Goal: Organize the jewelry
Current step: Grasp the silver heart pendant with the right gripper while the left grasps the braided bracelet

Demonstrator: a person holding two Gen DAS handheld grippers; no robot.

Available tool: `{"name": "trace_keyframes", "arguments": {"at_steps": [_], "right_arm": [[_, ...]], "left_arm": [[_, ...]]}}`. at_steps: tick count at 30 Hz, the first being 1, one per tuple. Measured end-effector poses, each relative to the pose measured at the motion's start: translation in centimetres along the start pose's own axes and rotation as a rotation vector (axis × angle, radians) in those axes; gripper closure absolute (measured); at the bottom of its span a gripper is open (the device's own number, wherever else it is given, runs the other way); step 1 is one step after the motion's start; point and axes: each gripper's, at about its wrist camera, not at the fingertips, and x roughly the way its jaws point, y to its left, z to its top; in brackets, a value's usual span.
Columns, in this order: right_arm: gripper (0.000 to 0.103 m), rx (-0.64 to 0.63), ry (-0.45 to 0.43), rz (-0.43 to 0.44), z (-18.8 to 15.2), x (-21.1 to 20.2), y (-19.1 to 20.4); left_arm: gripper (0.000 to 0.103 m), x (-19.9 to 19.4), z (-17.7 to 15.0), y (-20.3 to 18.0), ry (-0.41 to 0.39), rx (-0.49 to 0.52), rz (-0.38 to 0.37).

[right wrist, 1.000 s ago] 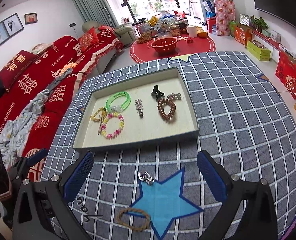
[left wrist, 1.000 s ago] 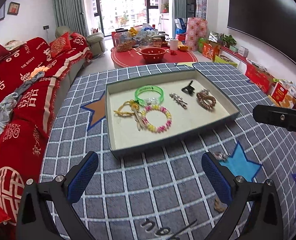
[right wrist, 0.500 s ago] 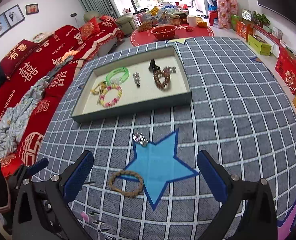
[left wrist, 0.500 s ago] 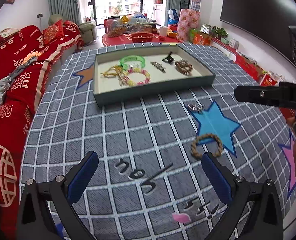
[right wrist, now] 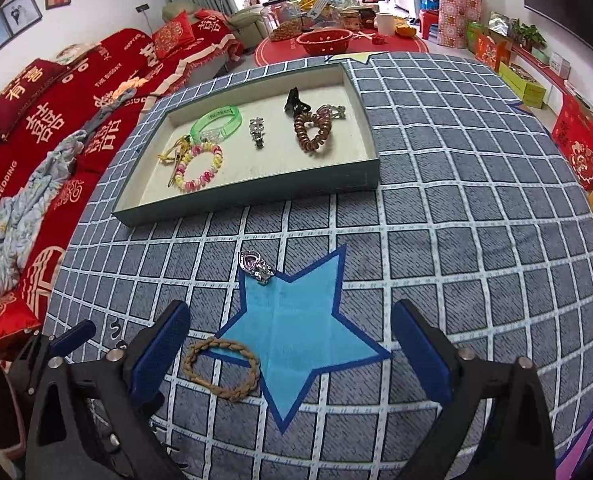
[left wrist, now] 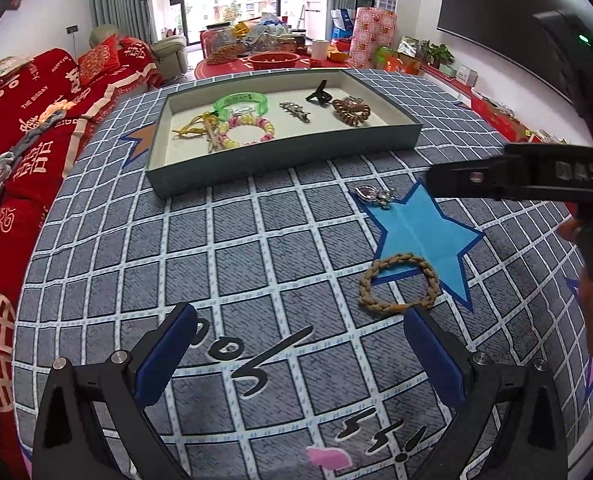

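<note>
- A living room fills the background: a red-covered sofa [right wrist: 56, 120] runs down the left of both frames, and bright windows sit at top centre behind a round red table [right wrist: 396, 46] crowded with jars and a red bowl [right wrist: 323, 41].
- The work surface is a grey-blue checked tablecloth [right wrist: 456, 220] with a light blue star [right wrist: 296, 332] printed on it, lower centre in the right wrist view.
- A shallow grey tray [right wrist: 256, 196] lies in the upper middle of both frames. Inside it, from left to right: a yellow cord piece [right wrist: 172, 152], a pink-and-yellow beaded bracelet [right wrist: 198, 166], a green bangle [right wrist: 216, 122], a silver clip [right wrist: 257, 132], a black claw clip [right wrist: 295, 102] and a brown coil hair tie [right wrist: 312, 132].
- Outside the tray, a silver heart-shaped charm [right wrist: 255, 265] rests at the star's upper left point.
- A braided tan bracelet [right wrist: 221, 368] lies on the cloth at the star's lower left edge (partly overlapping its dark border).
- The left gripper [left wrist: 300, 356], at the bottom of its own frame, has its jaws spread wide and holds nothing; its right blue pad is just beside the braided bracelet.
- The right gripper [right wrist: 290, 356] likewise has jaws spread wide over the star, empty, with the braided bracelet just inside its left pad.
</note>
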Motion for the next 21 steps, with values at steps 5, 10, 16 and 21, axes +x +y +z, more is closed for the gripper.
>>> {"name": "trace_keyframes", "arguments": {"at_steps": [5,10,16,21], "right_arm": [[0.017,-0.065,0.04,0.016,0.9,2.0,1.0],[0.028,-0.132,0.079,0.027,1.3,3.7,2.2],[0.05,-0.171,0.11,0.014,1.5,5.3,2.6],[0.06,-0.218,0.098,-0.016,1.7,5.5,3.0]], "left_arm": [[0.0,0.5,0.0,-1.1,0.003,0.027,-0.026],[0.0,1.1,0.2,-1.9,0.008,0.037,-0.04],[0.0,1.9,0.5,-2.6,0.019,0.046,-0.043],[0.0,2.6,0.9,-3.1,0.026,0.063,-0.053]]}}
